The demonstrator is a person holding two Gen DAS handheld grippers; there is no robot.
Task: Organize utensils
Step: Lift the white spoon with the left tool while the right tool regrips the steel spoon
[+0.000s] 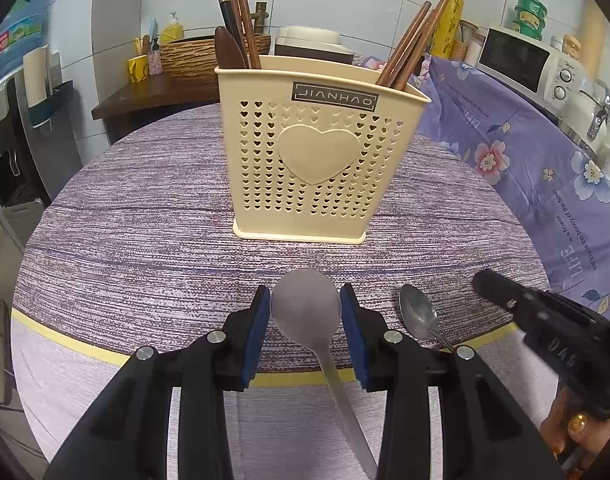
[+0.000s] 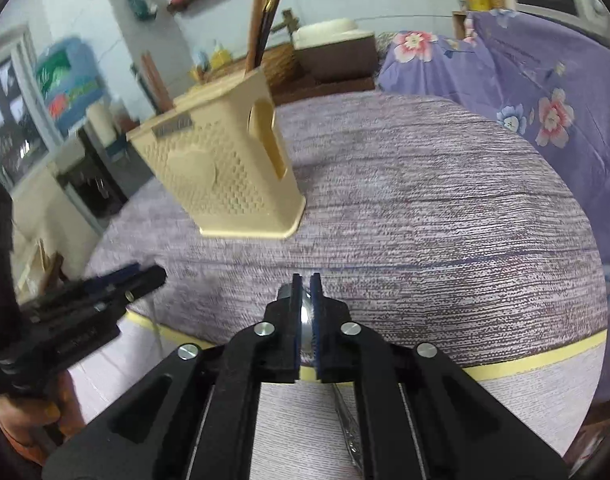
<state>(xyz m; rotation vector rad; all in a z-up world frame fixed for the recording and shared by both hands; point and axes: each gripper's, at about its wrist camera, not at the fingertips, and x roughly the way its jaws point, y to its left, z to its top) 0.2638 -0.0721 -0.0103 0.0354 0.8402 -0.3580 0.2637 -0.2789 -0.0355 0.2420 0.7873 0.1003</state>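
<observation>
The right claw (image 2: 306, 280), black with blue pads, is seen low in the frame with its jaws drawn close around the bowl of a shiny metal spoon (image 2: 305, 312), whose patterned handle runs back beneath the claw; whether the pads press on the bowl cannot be told. A cream perforated plastic utensil holder (image 2: 221, 168) with wooden chopsticks (image 2: 261, 12) in it is set on the purple striped cloth of the desk (image 2: 445, 220). The left claw (image 2: 117, 284) is seen at the left edge.

Behind the purple-clothed tabletop (image 1: 145, 216): white microwave (image 1: 533, 66), floral sheet (image 1: 517, 152), woven basket (image 1: 193, 54), water dispenser (image 1: 9, 128).
</observation>
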